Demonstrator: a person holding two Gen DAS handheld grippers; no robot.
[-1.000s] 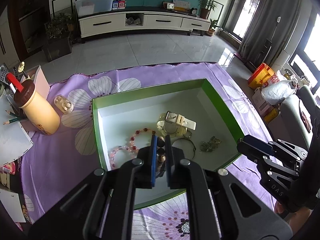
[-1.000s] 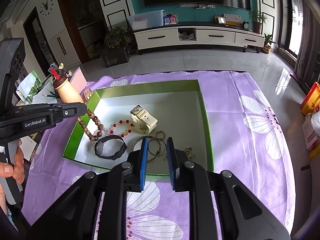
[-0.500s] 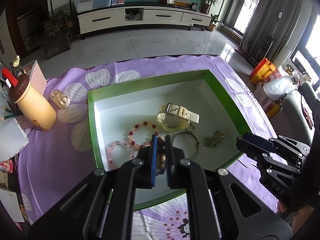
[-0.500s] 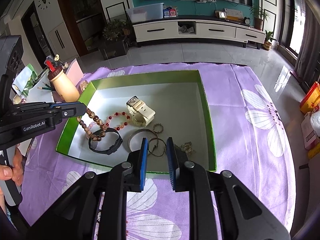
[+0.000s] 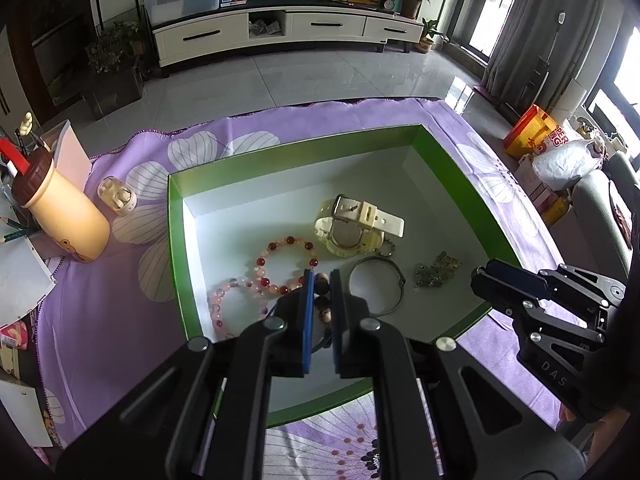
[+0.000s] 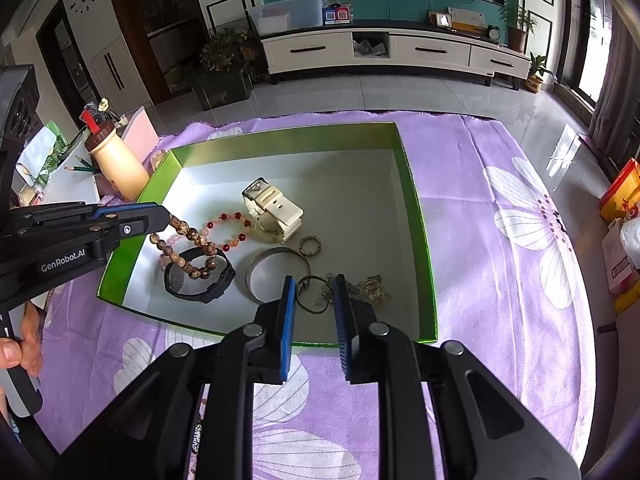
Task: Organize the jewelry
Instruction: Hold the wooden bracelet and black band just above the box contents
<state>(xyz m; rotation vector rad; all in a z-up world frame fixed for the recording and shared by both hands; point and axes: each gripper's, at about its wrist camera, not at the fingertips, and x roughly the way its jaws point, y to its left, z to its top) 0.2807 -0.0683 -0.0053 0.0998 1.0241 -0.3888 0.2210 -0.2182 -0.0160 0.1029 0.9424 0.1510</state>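
Clamping a brown bead bracelet (image 6: 188, 248), the left gripper (image 5: 320, 280) has its blue pads nearly together with the beads pinched between them. Seen from the right wrist, the strand hangs from that gripper's tip down over the near-left part of the green box (image 6: 416, 208), its lower loop draped on a black band (image 6: 200, 280) lying on the box floor.

The right gripper (image 6: 314, 284) hovers above the near side of the box with its jaws slightly apart and nothing pressed between the pads; a thin dark ring (image 6: 314, 294) shows in the gap, lying on the box floor below.

Inside the box, a cream watch (image 5: 352, 224) sits near the middle. A red bead bracelet (image 5: 286, 264) and a pink one (image 5: 224, 304) lie to the watch's left, a metal bangle (image 5: 376, 286) just in front of it, and a small chain heap (image 5: 436, 268) to its front right. The box rests on a purple cloth (image 6: 500, 200) covering the tabletop.
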